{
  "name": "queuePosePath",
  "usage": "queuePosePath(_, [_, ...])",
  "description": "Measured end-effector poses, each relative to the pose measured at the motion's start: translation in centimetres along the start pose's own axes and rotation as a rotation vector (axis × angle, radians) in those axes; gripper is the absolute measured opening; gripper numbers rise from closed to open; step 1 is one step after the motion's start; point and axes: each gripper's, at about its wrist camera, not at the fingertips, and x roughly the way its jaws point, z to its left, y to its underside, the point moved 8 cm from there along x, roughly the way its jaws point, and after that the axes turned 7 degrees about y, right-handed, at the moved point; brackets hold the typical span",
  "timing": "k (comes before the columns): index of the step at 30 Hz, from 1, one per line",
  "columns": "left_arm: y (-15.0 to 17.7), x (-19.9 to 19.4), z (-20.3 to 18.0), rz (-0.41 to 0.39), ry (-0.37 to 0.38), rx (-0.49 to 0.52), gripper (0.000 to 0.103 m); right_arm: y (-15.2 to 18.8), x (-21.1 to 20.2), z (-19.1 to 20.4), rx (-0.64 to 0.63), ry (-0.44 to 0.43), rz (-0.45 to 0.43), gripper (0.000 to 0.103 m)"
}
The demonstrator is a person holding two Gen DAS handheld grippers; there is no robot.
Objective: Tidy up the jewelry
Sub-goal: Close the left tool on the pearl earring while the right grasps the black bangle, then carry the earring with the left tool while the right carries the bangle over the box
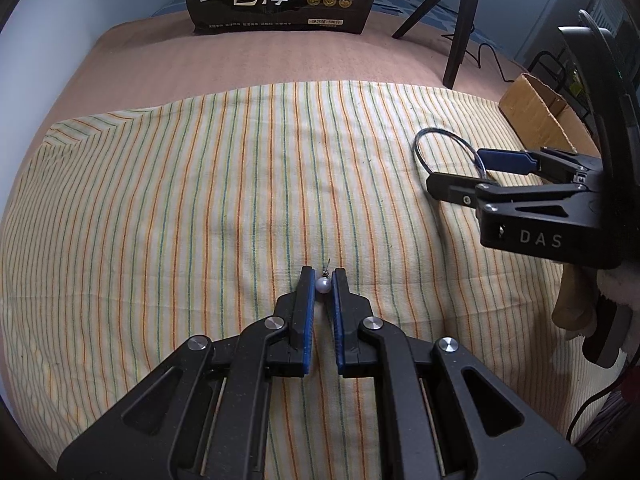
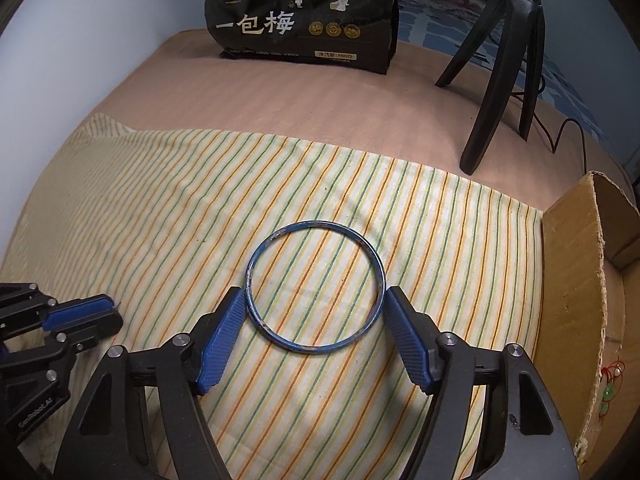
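A small pearl earring [image 1: 322, 285] with a thin metal post sits between the blue pads of my left gripper [image 1: 322, 280], which is closed on it just above the striped cloth [image 1: 200, 200]. A blue bangle [image 2: 315, 284] lies between the fingers of my right gripper [image 2: 314, 300]; both pads touch its left and right sides. In the left wrist view the bangle [image 1: 440, 148] and the right gripper [image 1: 460, 172] sit at the right. The left gripper [image 2: 108, 312] shows at the lower left of the right wrist view.
A cardboard box [image 2: 580, 300] stands at the right edge of the cloth, with a beaded trinket [image 2: 610, 388] inside. A black snack bag [image 2: 304, 12] stands at the back. A black tripod [image 2: 504, 68] with a cable stands at the back right.
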Motion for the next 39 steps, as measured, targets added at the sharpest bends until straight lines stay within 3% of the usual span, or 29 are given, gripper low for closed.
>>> queuePosePath(12, [-0.8,-1.6,-2.3,-0.046,0.020,0.014,0.007,0.8,-3.7,-0.5,0.011,-0.030,-0.046,0.070])
queuePosePath(23, [-3.3,-4.4,-5.7,-0.140,0.053,0.032,0.007,2.1,-9.6,-2.0,0.027,-0.046,-0.116,0.070])
queuePosePath(39, [-6.9,-7.4,-16.5,-0.249,0.175,0.133,0.007,5.7,-15.3,-11.4,0.150,0.035,-0.175,0.070])
